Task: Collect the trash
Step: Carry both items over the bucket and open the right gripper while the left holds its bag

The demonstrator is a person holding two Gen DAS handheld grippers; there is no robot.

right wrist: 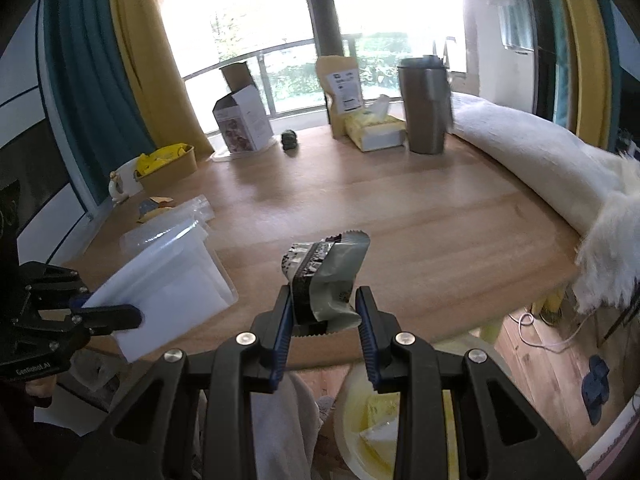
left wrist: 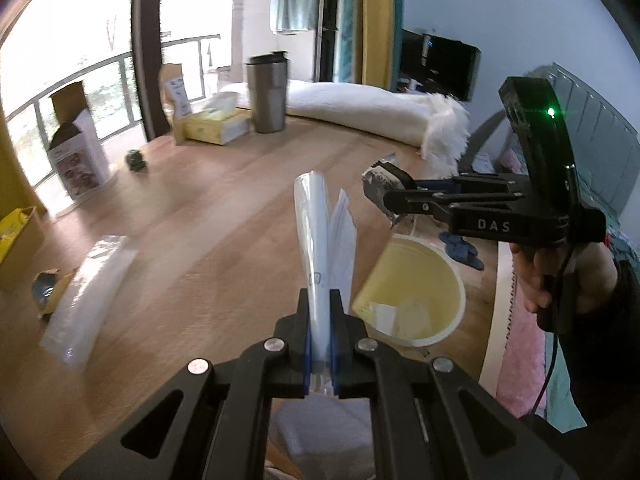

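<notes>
My left gripper (left wrist: 321, 300) is shut on a folded white plastic bag (left wrist: 320, 236) and holds it upright above the wooden table (left wrist: 200, 208); it also shows in the right wrist view (right wrist: 160, 292). My right gripper (right wrist: 322, 304) holds a grey and black snack wrapper (right wrist: 324, 280) between its jaws, above the table's near edge. In the left wrist view the right gripper (left wrist: 380, 192) with the wrapper (left wrist: 378, 178) hangs above a yellow trash bin (left wrist: 416, 288). The bin (right wrist: 380, 432) lies below the right gripper, with some paper inside.
On the table lie a clear plastic bag (left wrist: 86, 292), a torn blue and yellow wrapper (left wrist: 46, 286), a small dark object (left wrist: 135, 160), an open carton (left wrist: 78, 152), a tissue pack (left wrist: 218, 122), a steel tumbler (left wrist: 267, 92) and a white fluffy blanket (left wrist: 380, 116).
</notes>
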